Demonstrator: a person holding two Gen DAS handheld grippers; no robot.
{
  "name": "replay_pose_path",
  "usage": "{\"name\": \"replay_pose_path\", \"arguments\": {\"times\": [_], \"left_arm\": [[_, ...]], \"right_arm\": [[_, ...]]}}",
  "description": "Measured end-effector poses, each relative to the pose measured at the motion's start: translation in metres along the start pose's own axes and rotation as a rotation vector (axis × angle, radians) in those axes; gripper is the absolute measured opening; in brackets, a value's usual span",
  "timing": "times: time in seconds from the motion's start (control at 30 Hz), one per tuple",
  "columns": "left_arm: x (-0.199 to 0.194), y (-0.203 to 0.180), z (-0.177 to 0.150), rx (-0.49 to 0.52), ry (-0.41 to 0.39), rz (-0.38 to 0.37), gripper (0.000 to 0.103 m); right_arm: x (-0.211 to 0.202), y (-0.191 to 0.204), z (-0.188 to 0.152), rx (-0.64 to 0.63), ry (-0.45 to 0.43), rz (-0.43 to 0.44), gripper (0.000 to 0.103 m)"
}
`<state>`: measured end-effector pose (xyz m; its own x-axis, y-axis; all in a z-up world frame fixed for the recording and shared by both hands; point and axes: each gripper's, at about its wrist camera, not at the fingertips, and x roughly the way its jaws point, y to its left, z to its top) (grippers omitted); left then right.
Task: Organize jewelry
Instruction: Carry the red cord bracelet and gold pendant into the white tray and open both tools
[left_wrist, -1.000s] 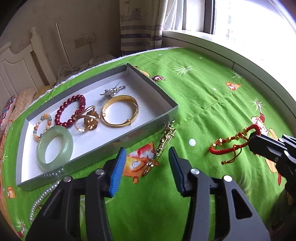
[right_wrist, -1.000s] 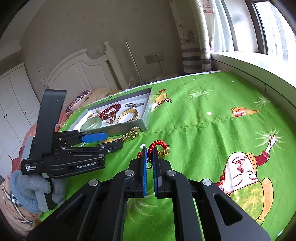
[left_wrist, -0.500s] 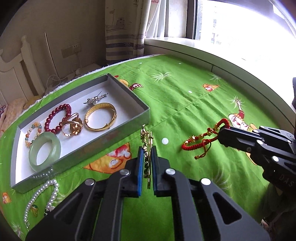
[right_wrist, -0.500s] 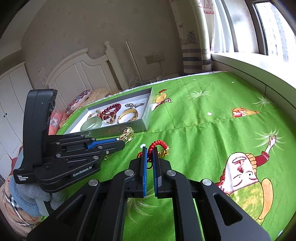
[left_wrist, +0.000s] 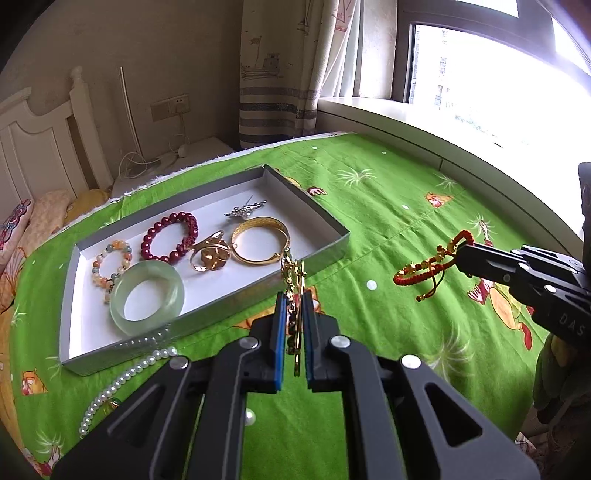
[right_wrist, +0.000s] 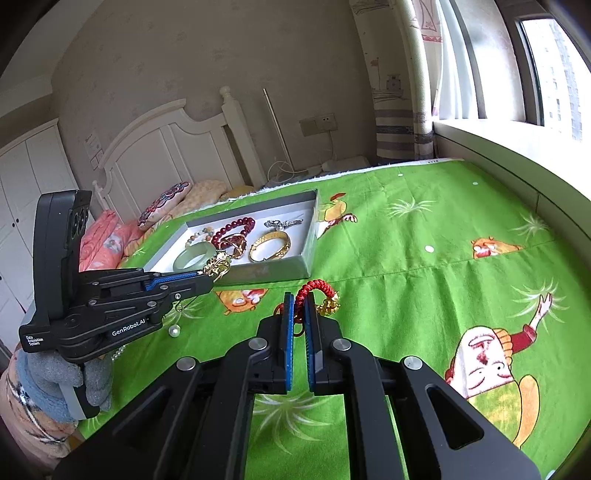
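Observation:
A grey box (left_wrist: 325, 254) with a white floor lies on the green bedspread and holds a jade bangle (left_wrist: 147, 297), a red bead bracelet (left_wrist: 169, 236), a gold bangle (left_wrist: 260, 240), a gold ring, a silver brooch and a pastel bead bracelet. My left gripper (left_wrist: 294, 306) is shut on a gold chain piece (left_wrist: 293, 275), lifted near the box's front wall; it shows in the right wrist view (right_wrist: 218, 264). My right gripper (right_wrist: 300, 306) is shut on a red cord bracelet (right_wrist: 317, 290), seen held up in the left wrist view (left_wrist: 428, 266).
A pearl necklace (left_wrist: 122, 384) lies on the bedspread in front of the box, with a loose pearl (right_wrist: 174, 330) nearby. A white headboard (right_wrist: 166, 155) and pillows stand behind the box. A window ledge (left_wrist: 424, 133) runs along the right.
My left gripper closed on the gold chain piece and lifted it off the bedspread toward the box. My right gripper stayed shut on the red cord bracelet, held up.

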<state>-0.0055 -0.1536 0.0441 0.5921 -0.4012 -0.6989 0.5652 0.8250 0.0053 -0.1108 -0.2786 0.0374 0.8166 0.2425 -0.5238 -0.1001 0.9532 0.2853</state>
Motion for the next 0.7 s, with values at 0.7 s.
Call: {"name": "replay_pose_path", "arguments": {"times": [0.7], "left_arm": [[0.033, 0.09, 0.049, -0.124, 0.047, 0.158, 0.008]], "right_arm": [[0.101, 0.056, 0.083, -0.132, 0.054, 0.021, 0.007]]}}
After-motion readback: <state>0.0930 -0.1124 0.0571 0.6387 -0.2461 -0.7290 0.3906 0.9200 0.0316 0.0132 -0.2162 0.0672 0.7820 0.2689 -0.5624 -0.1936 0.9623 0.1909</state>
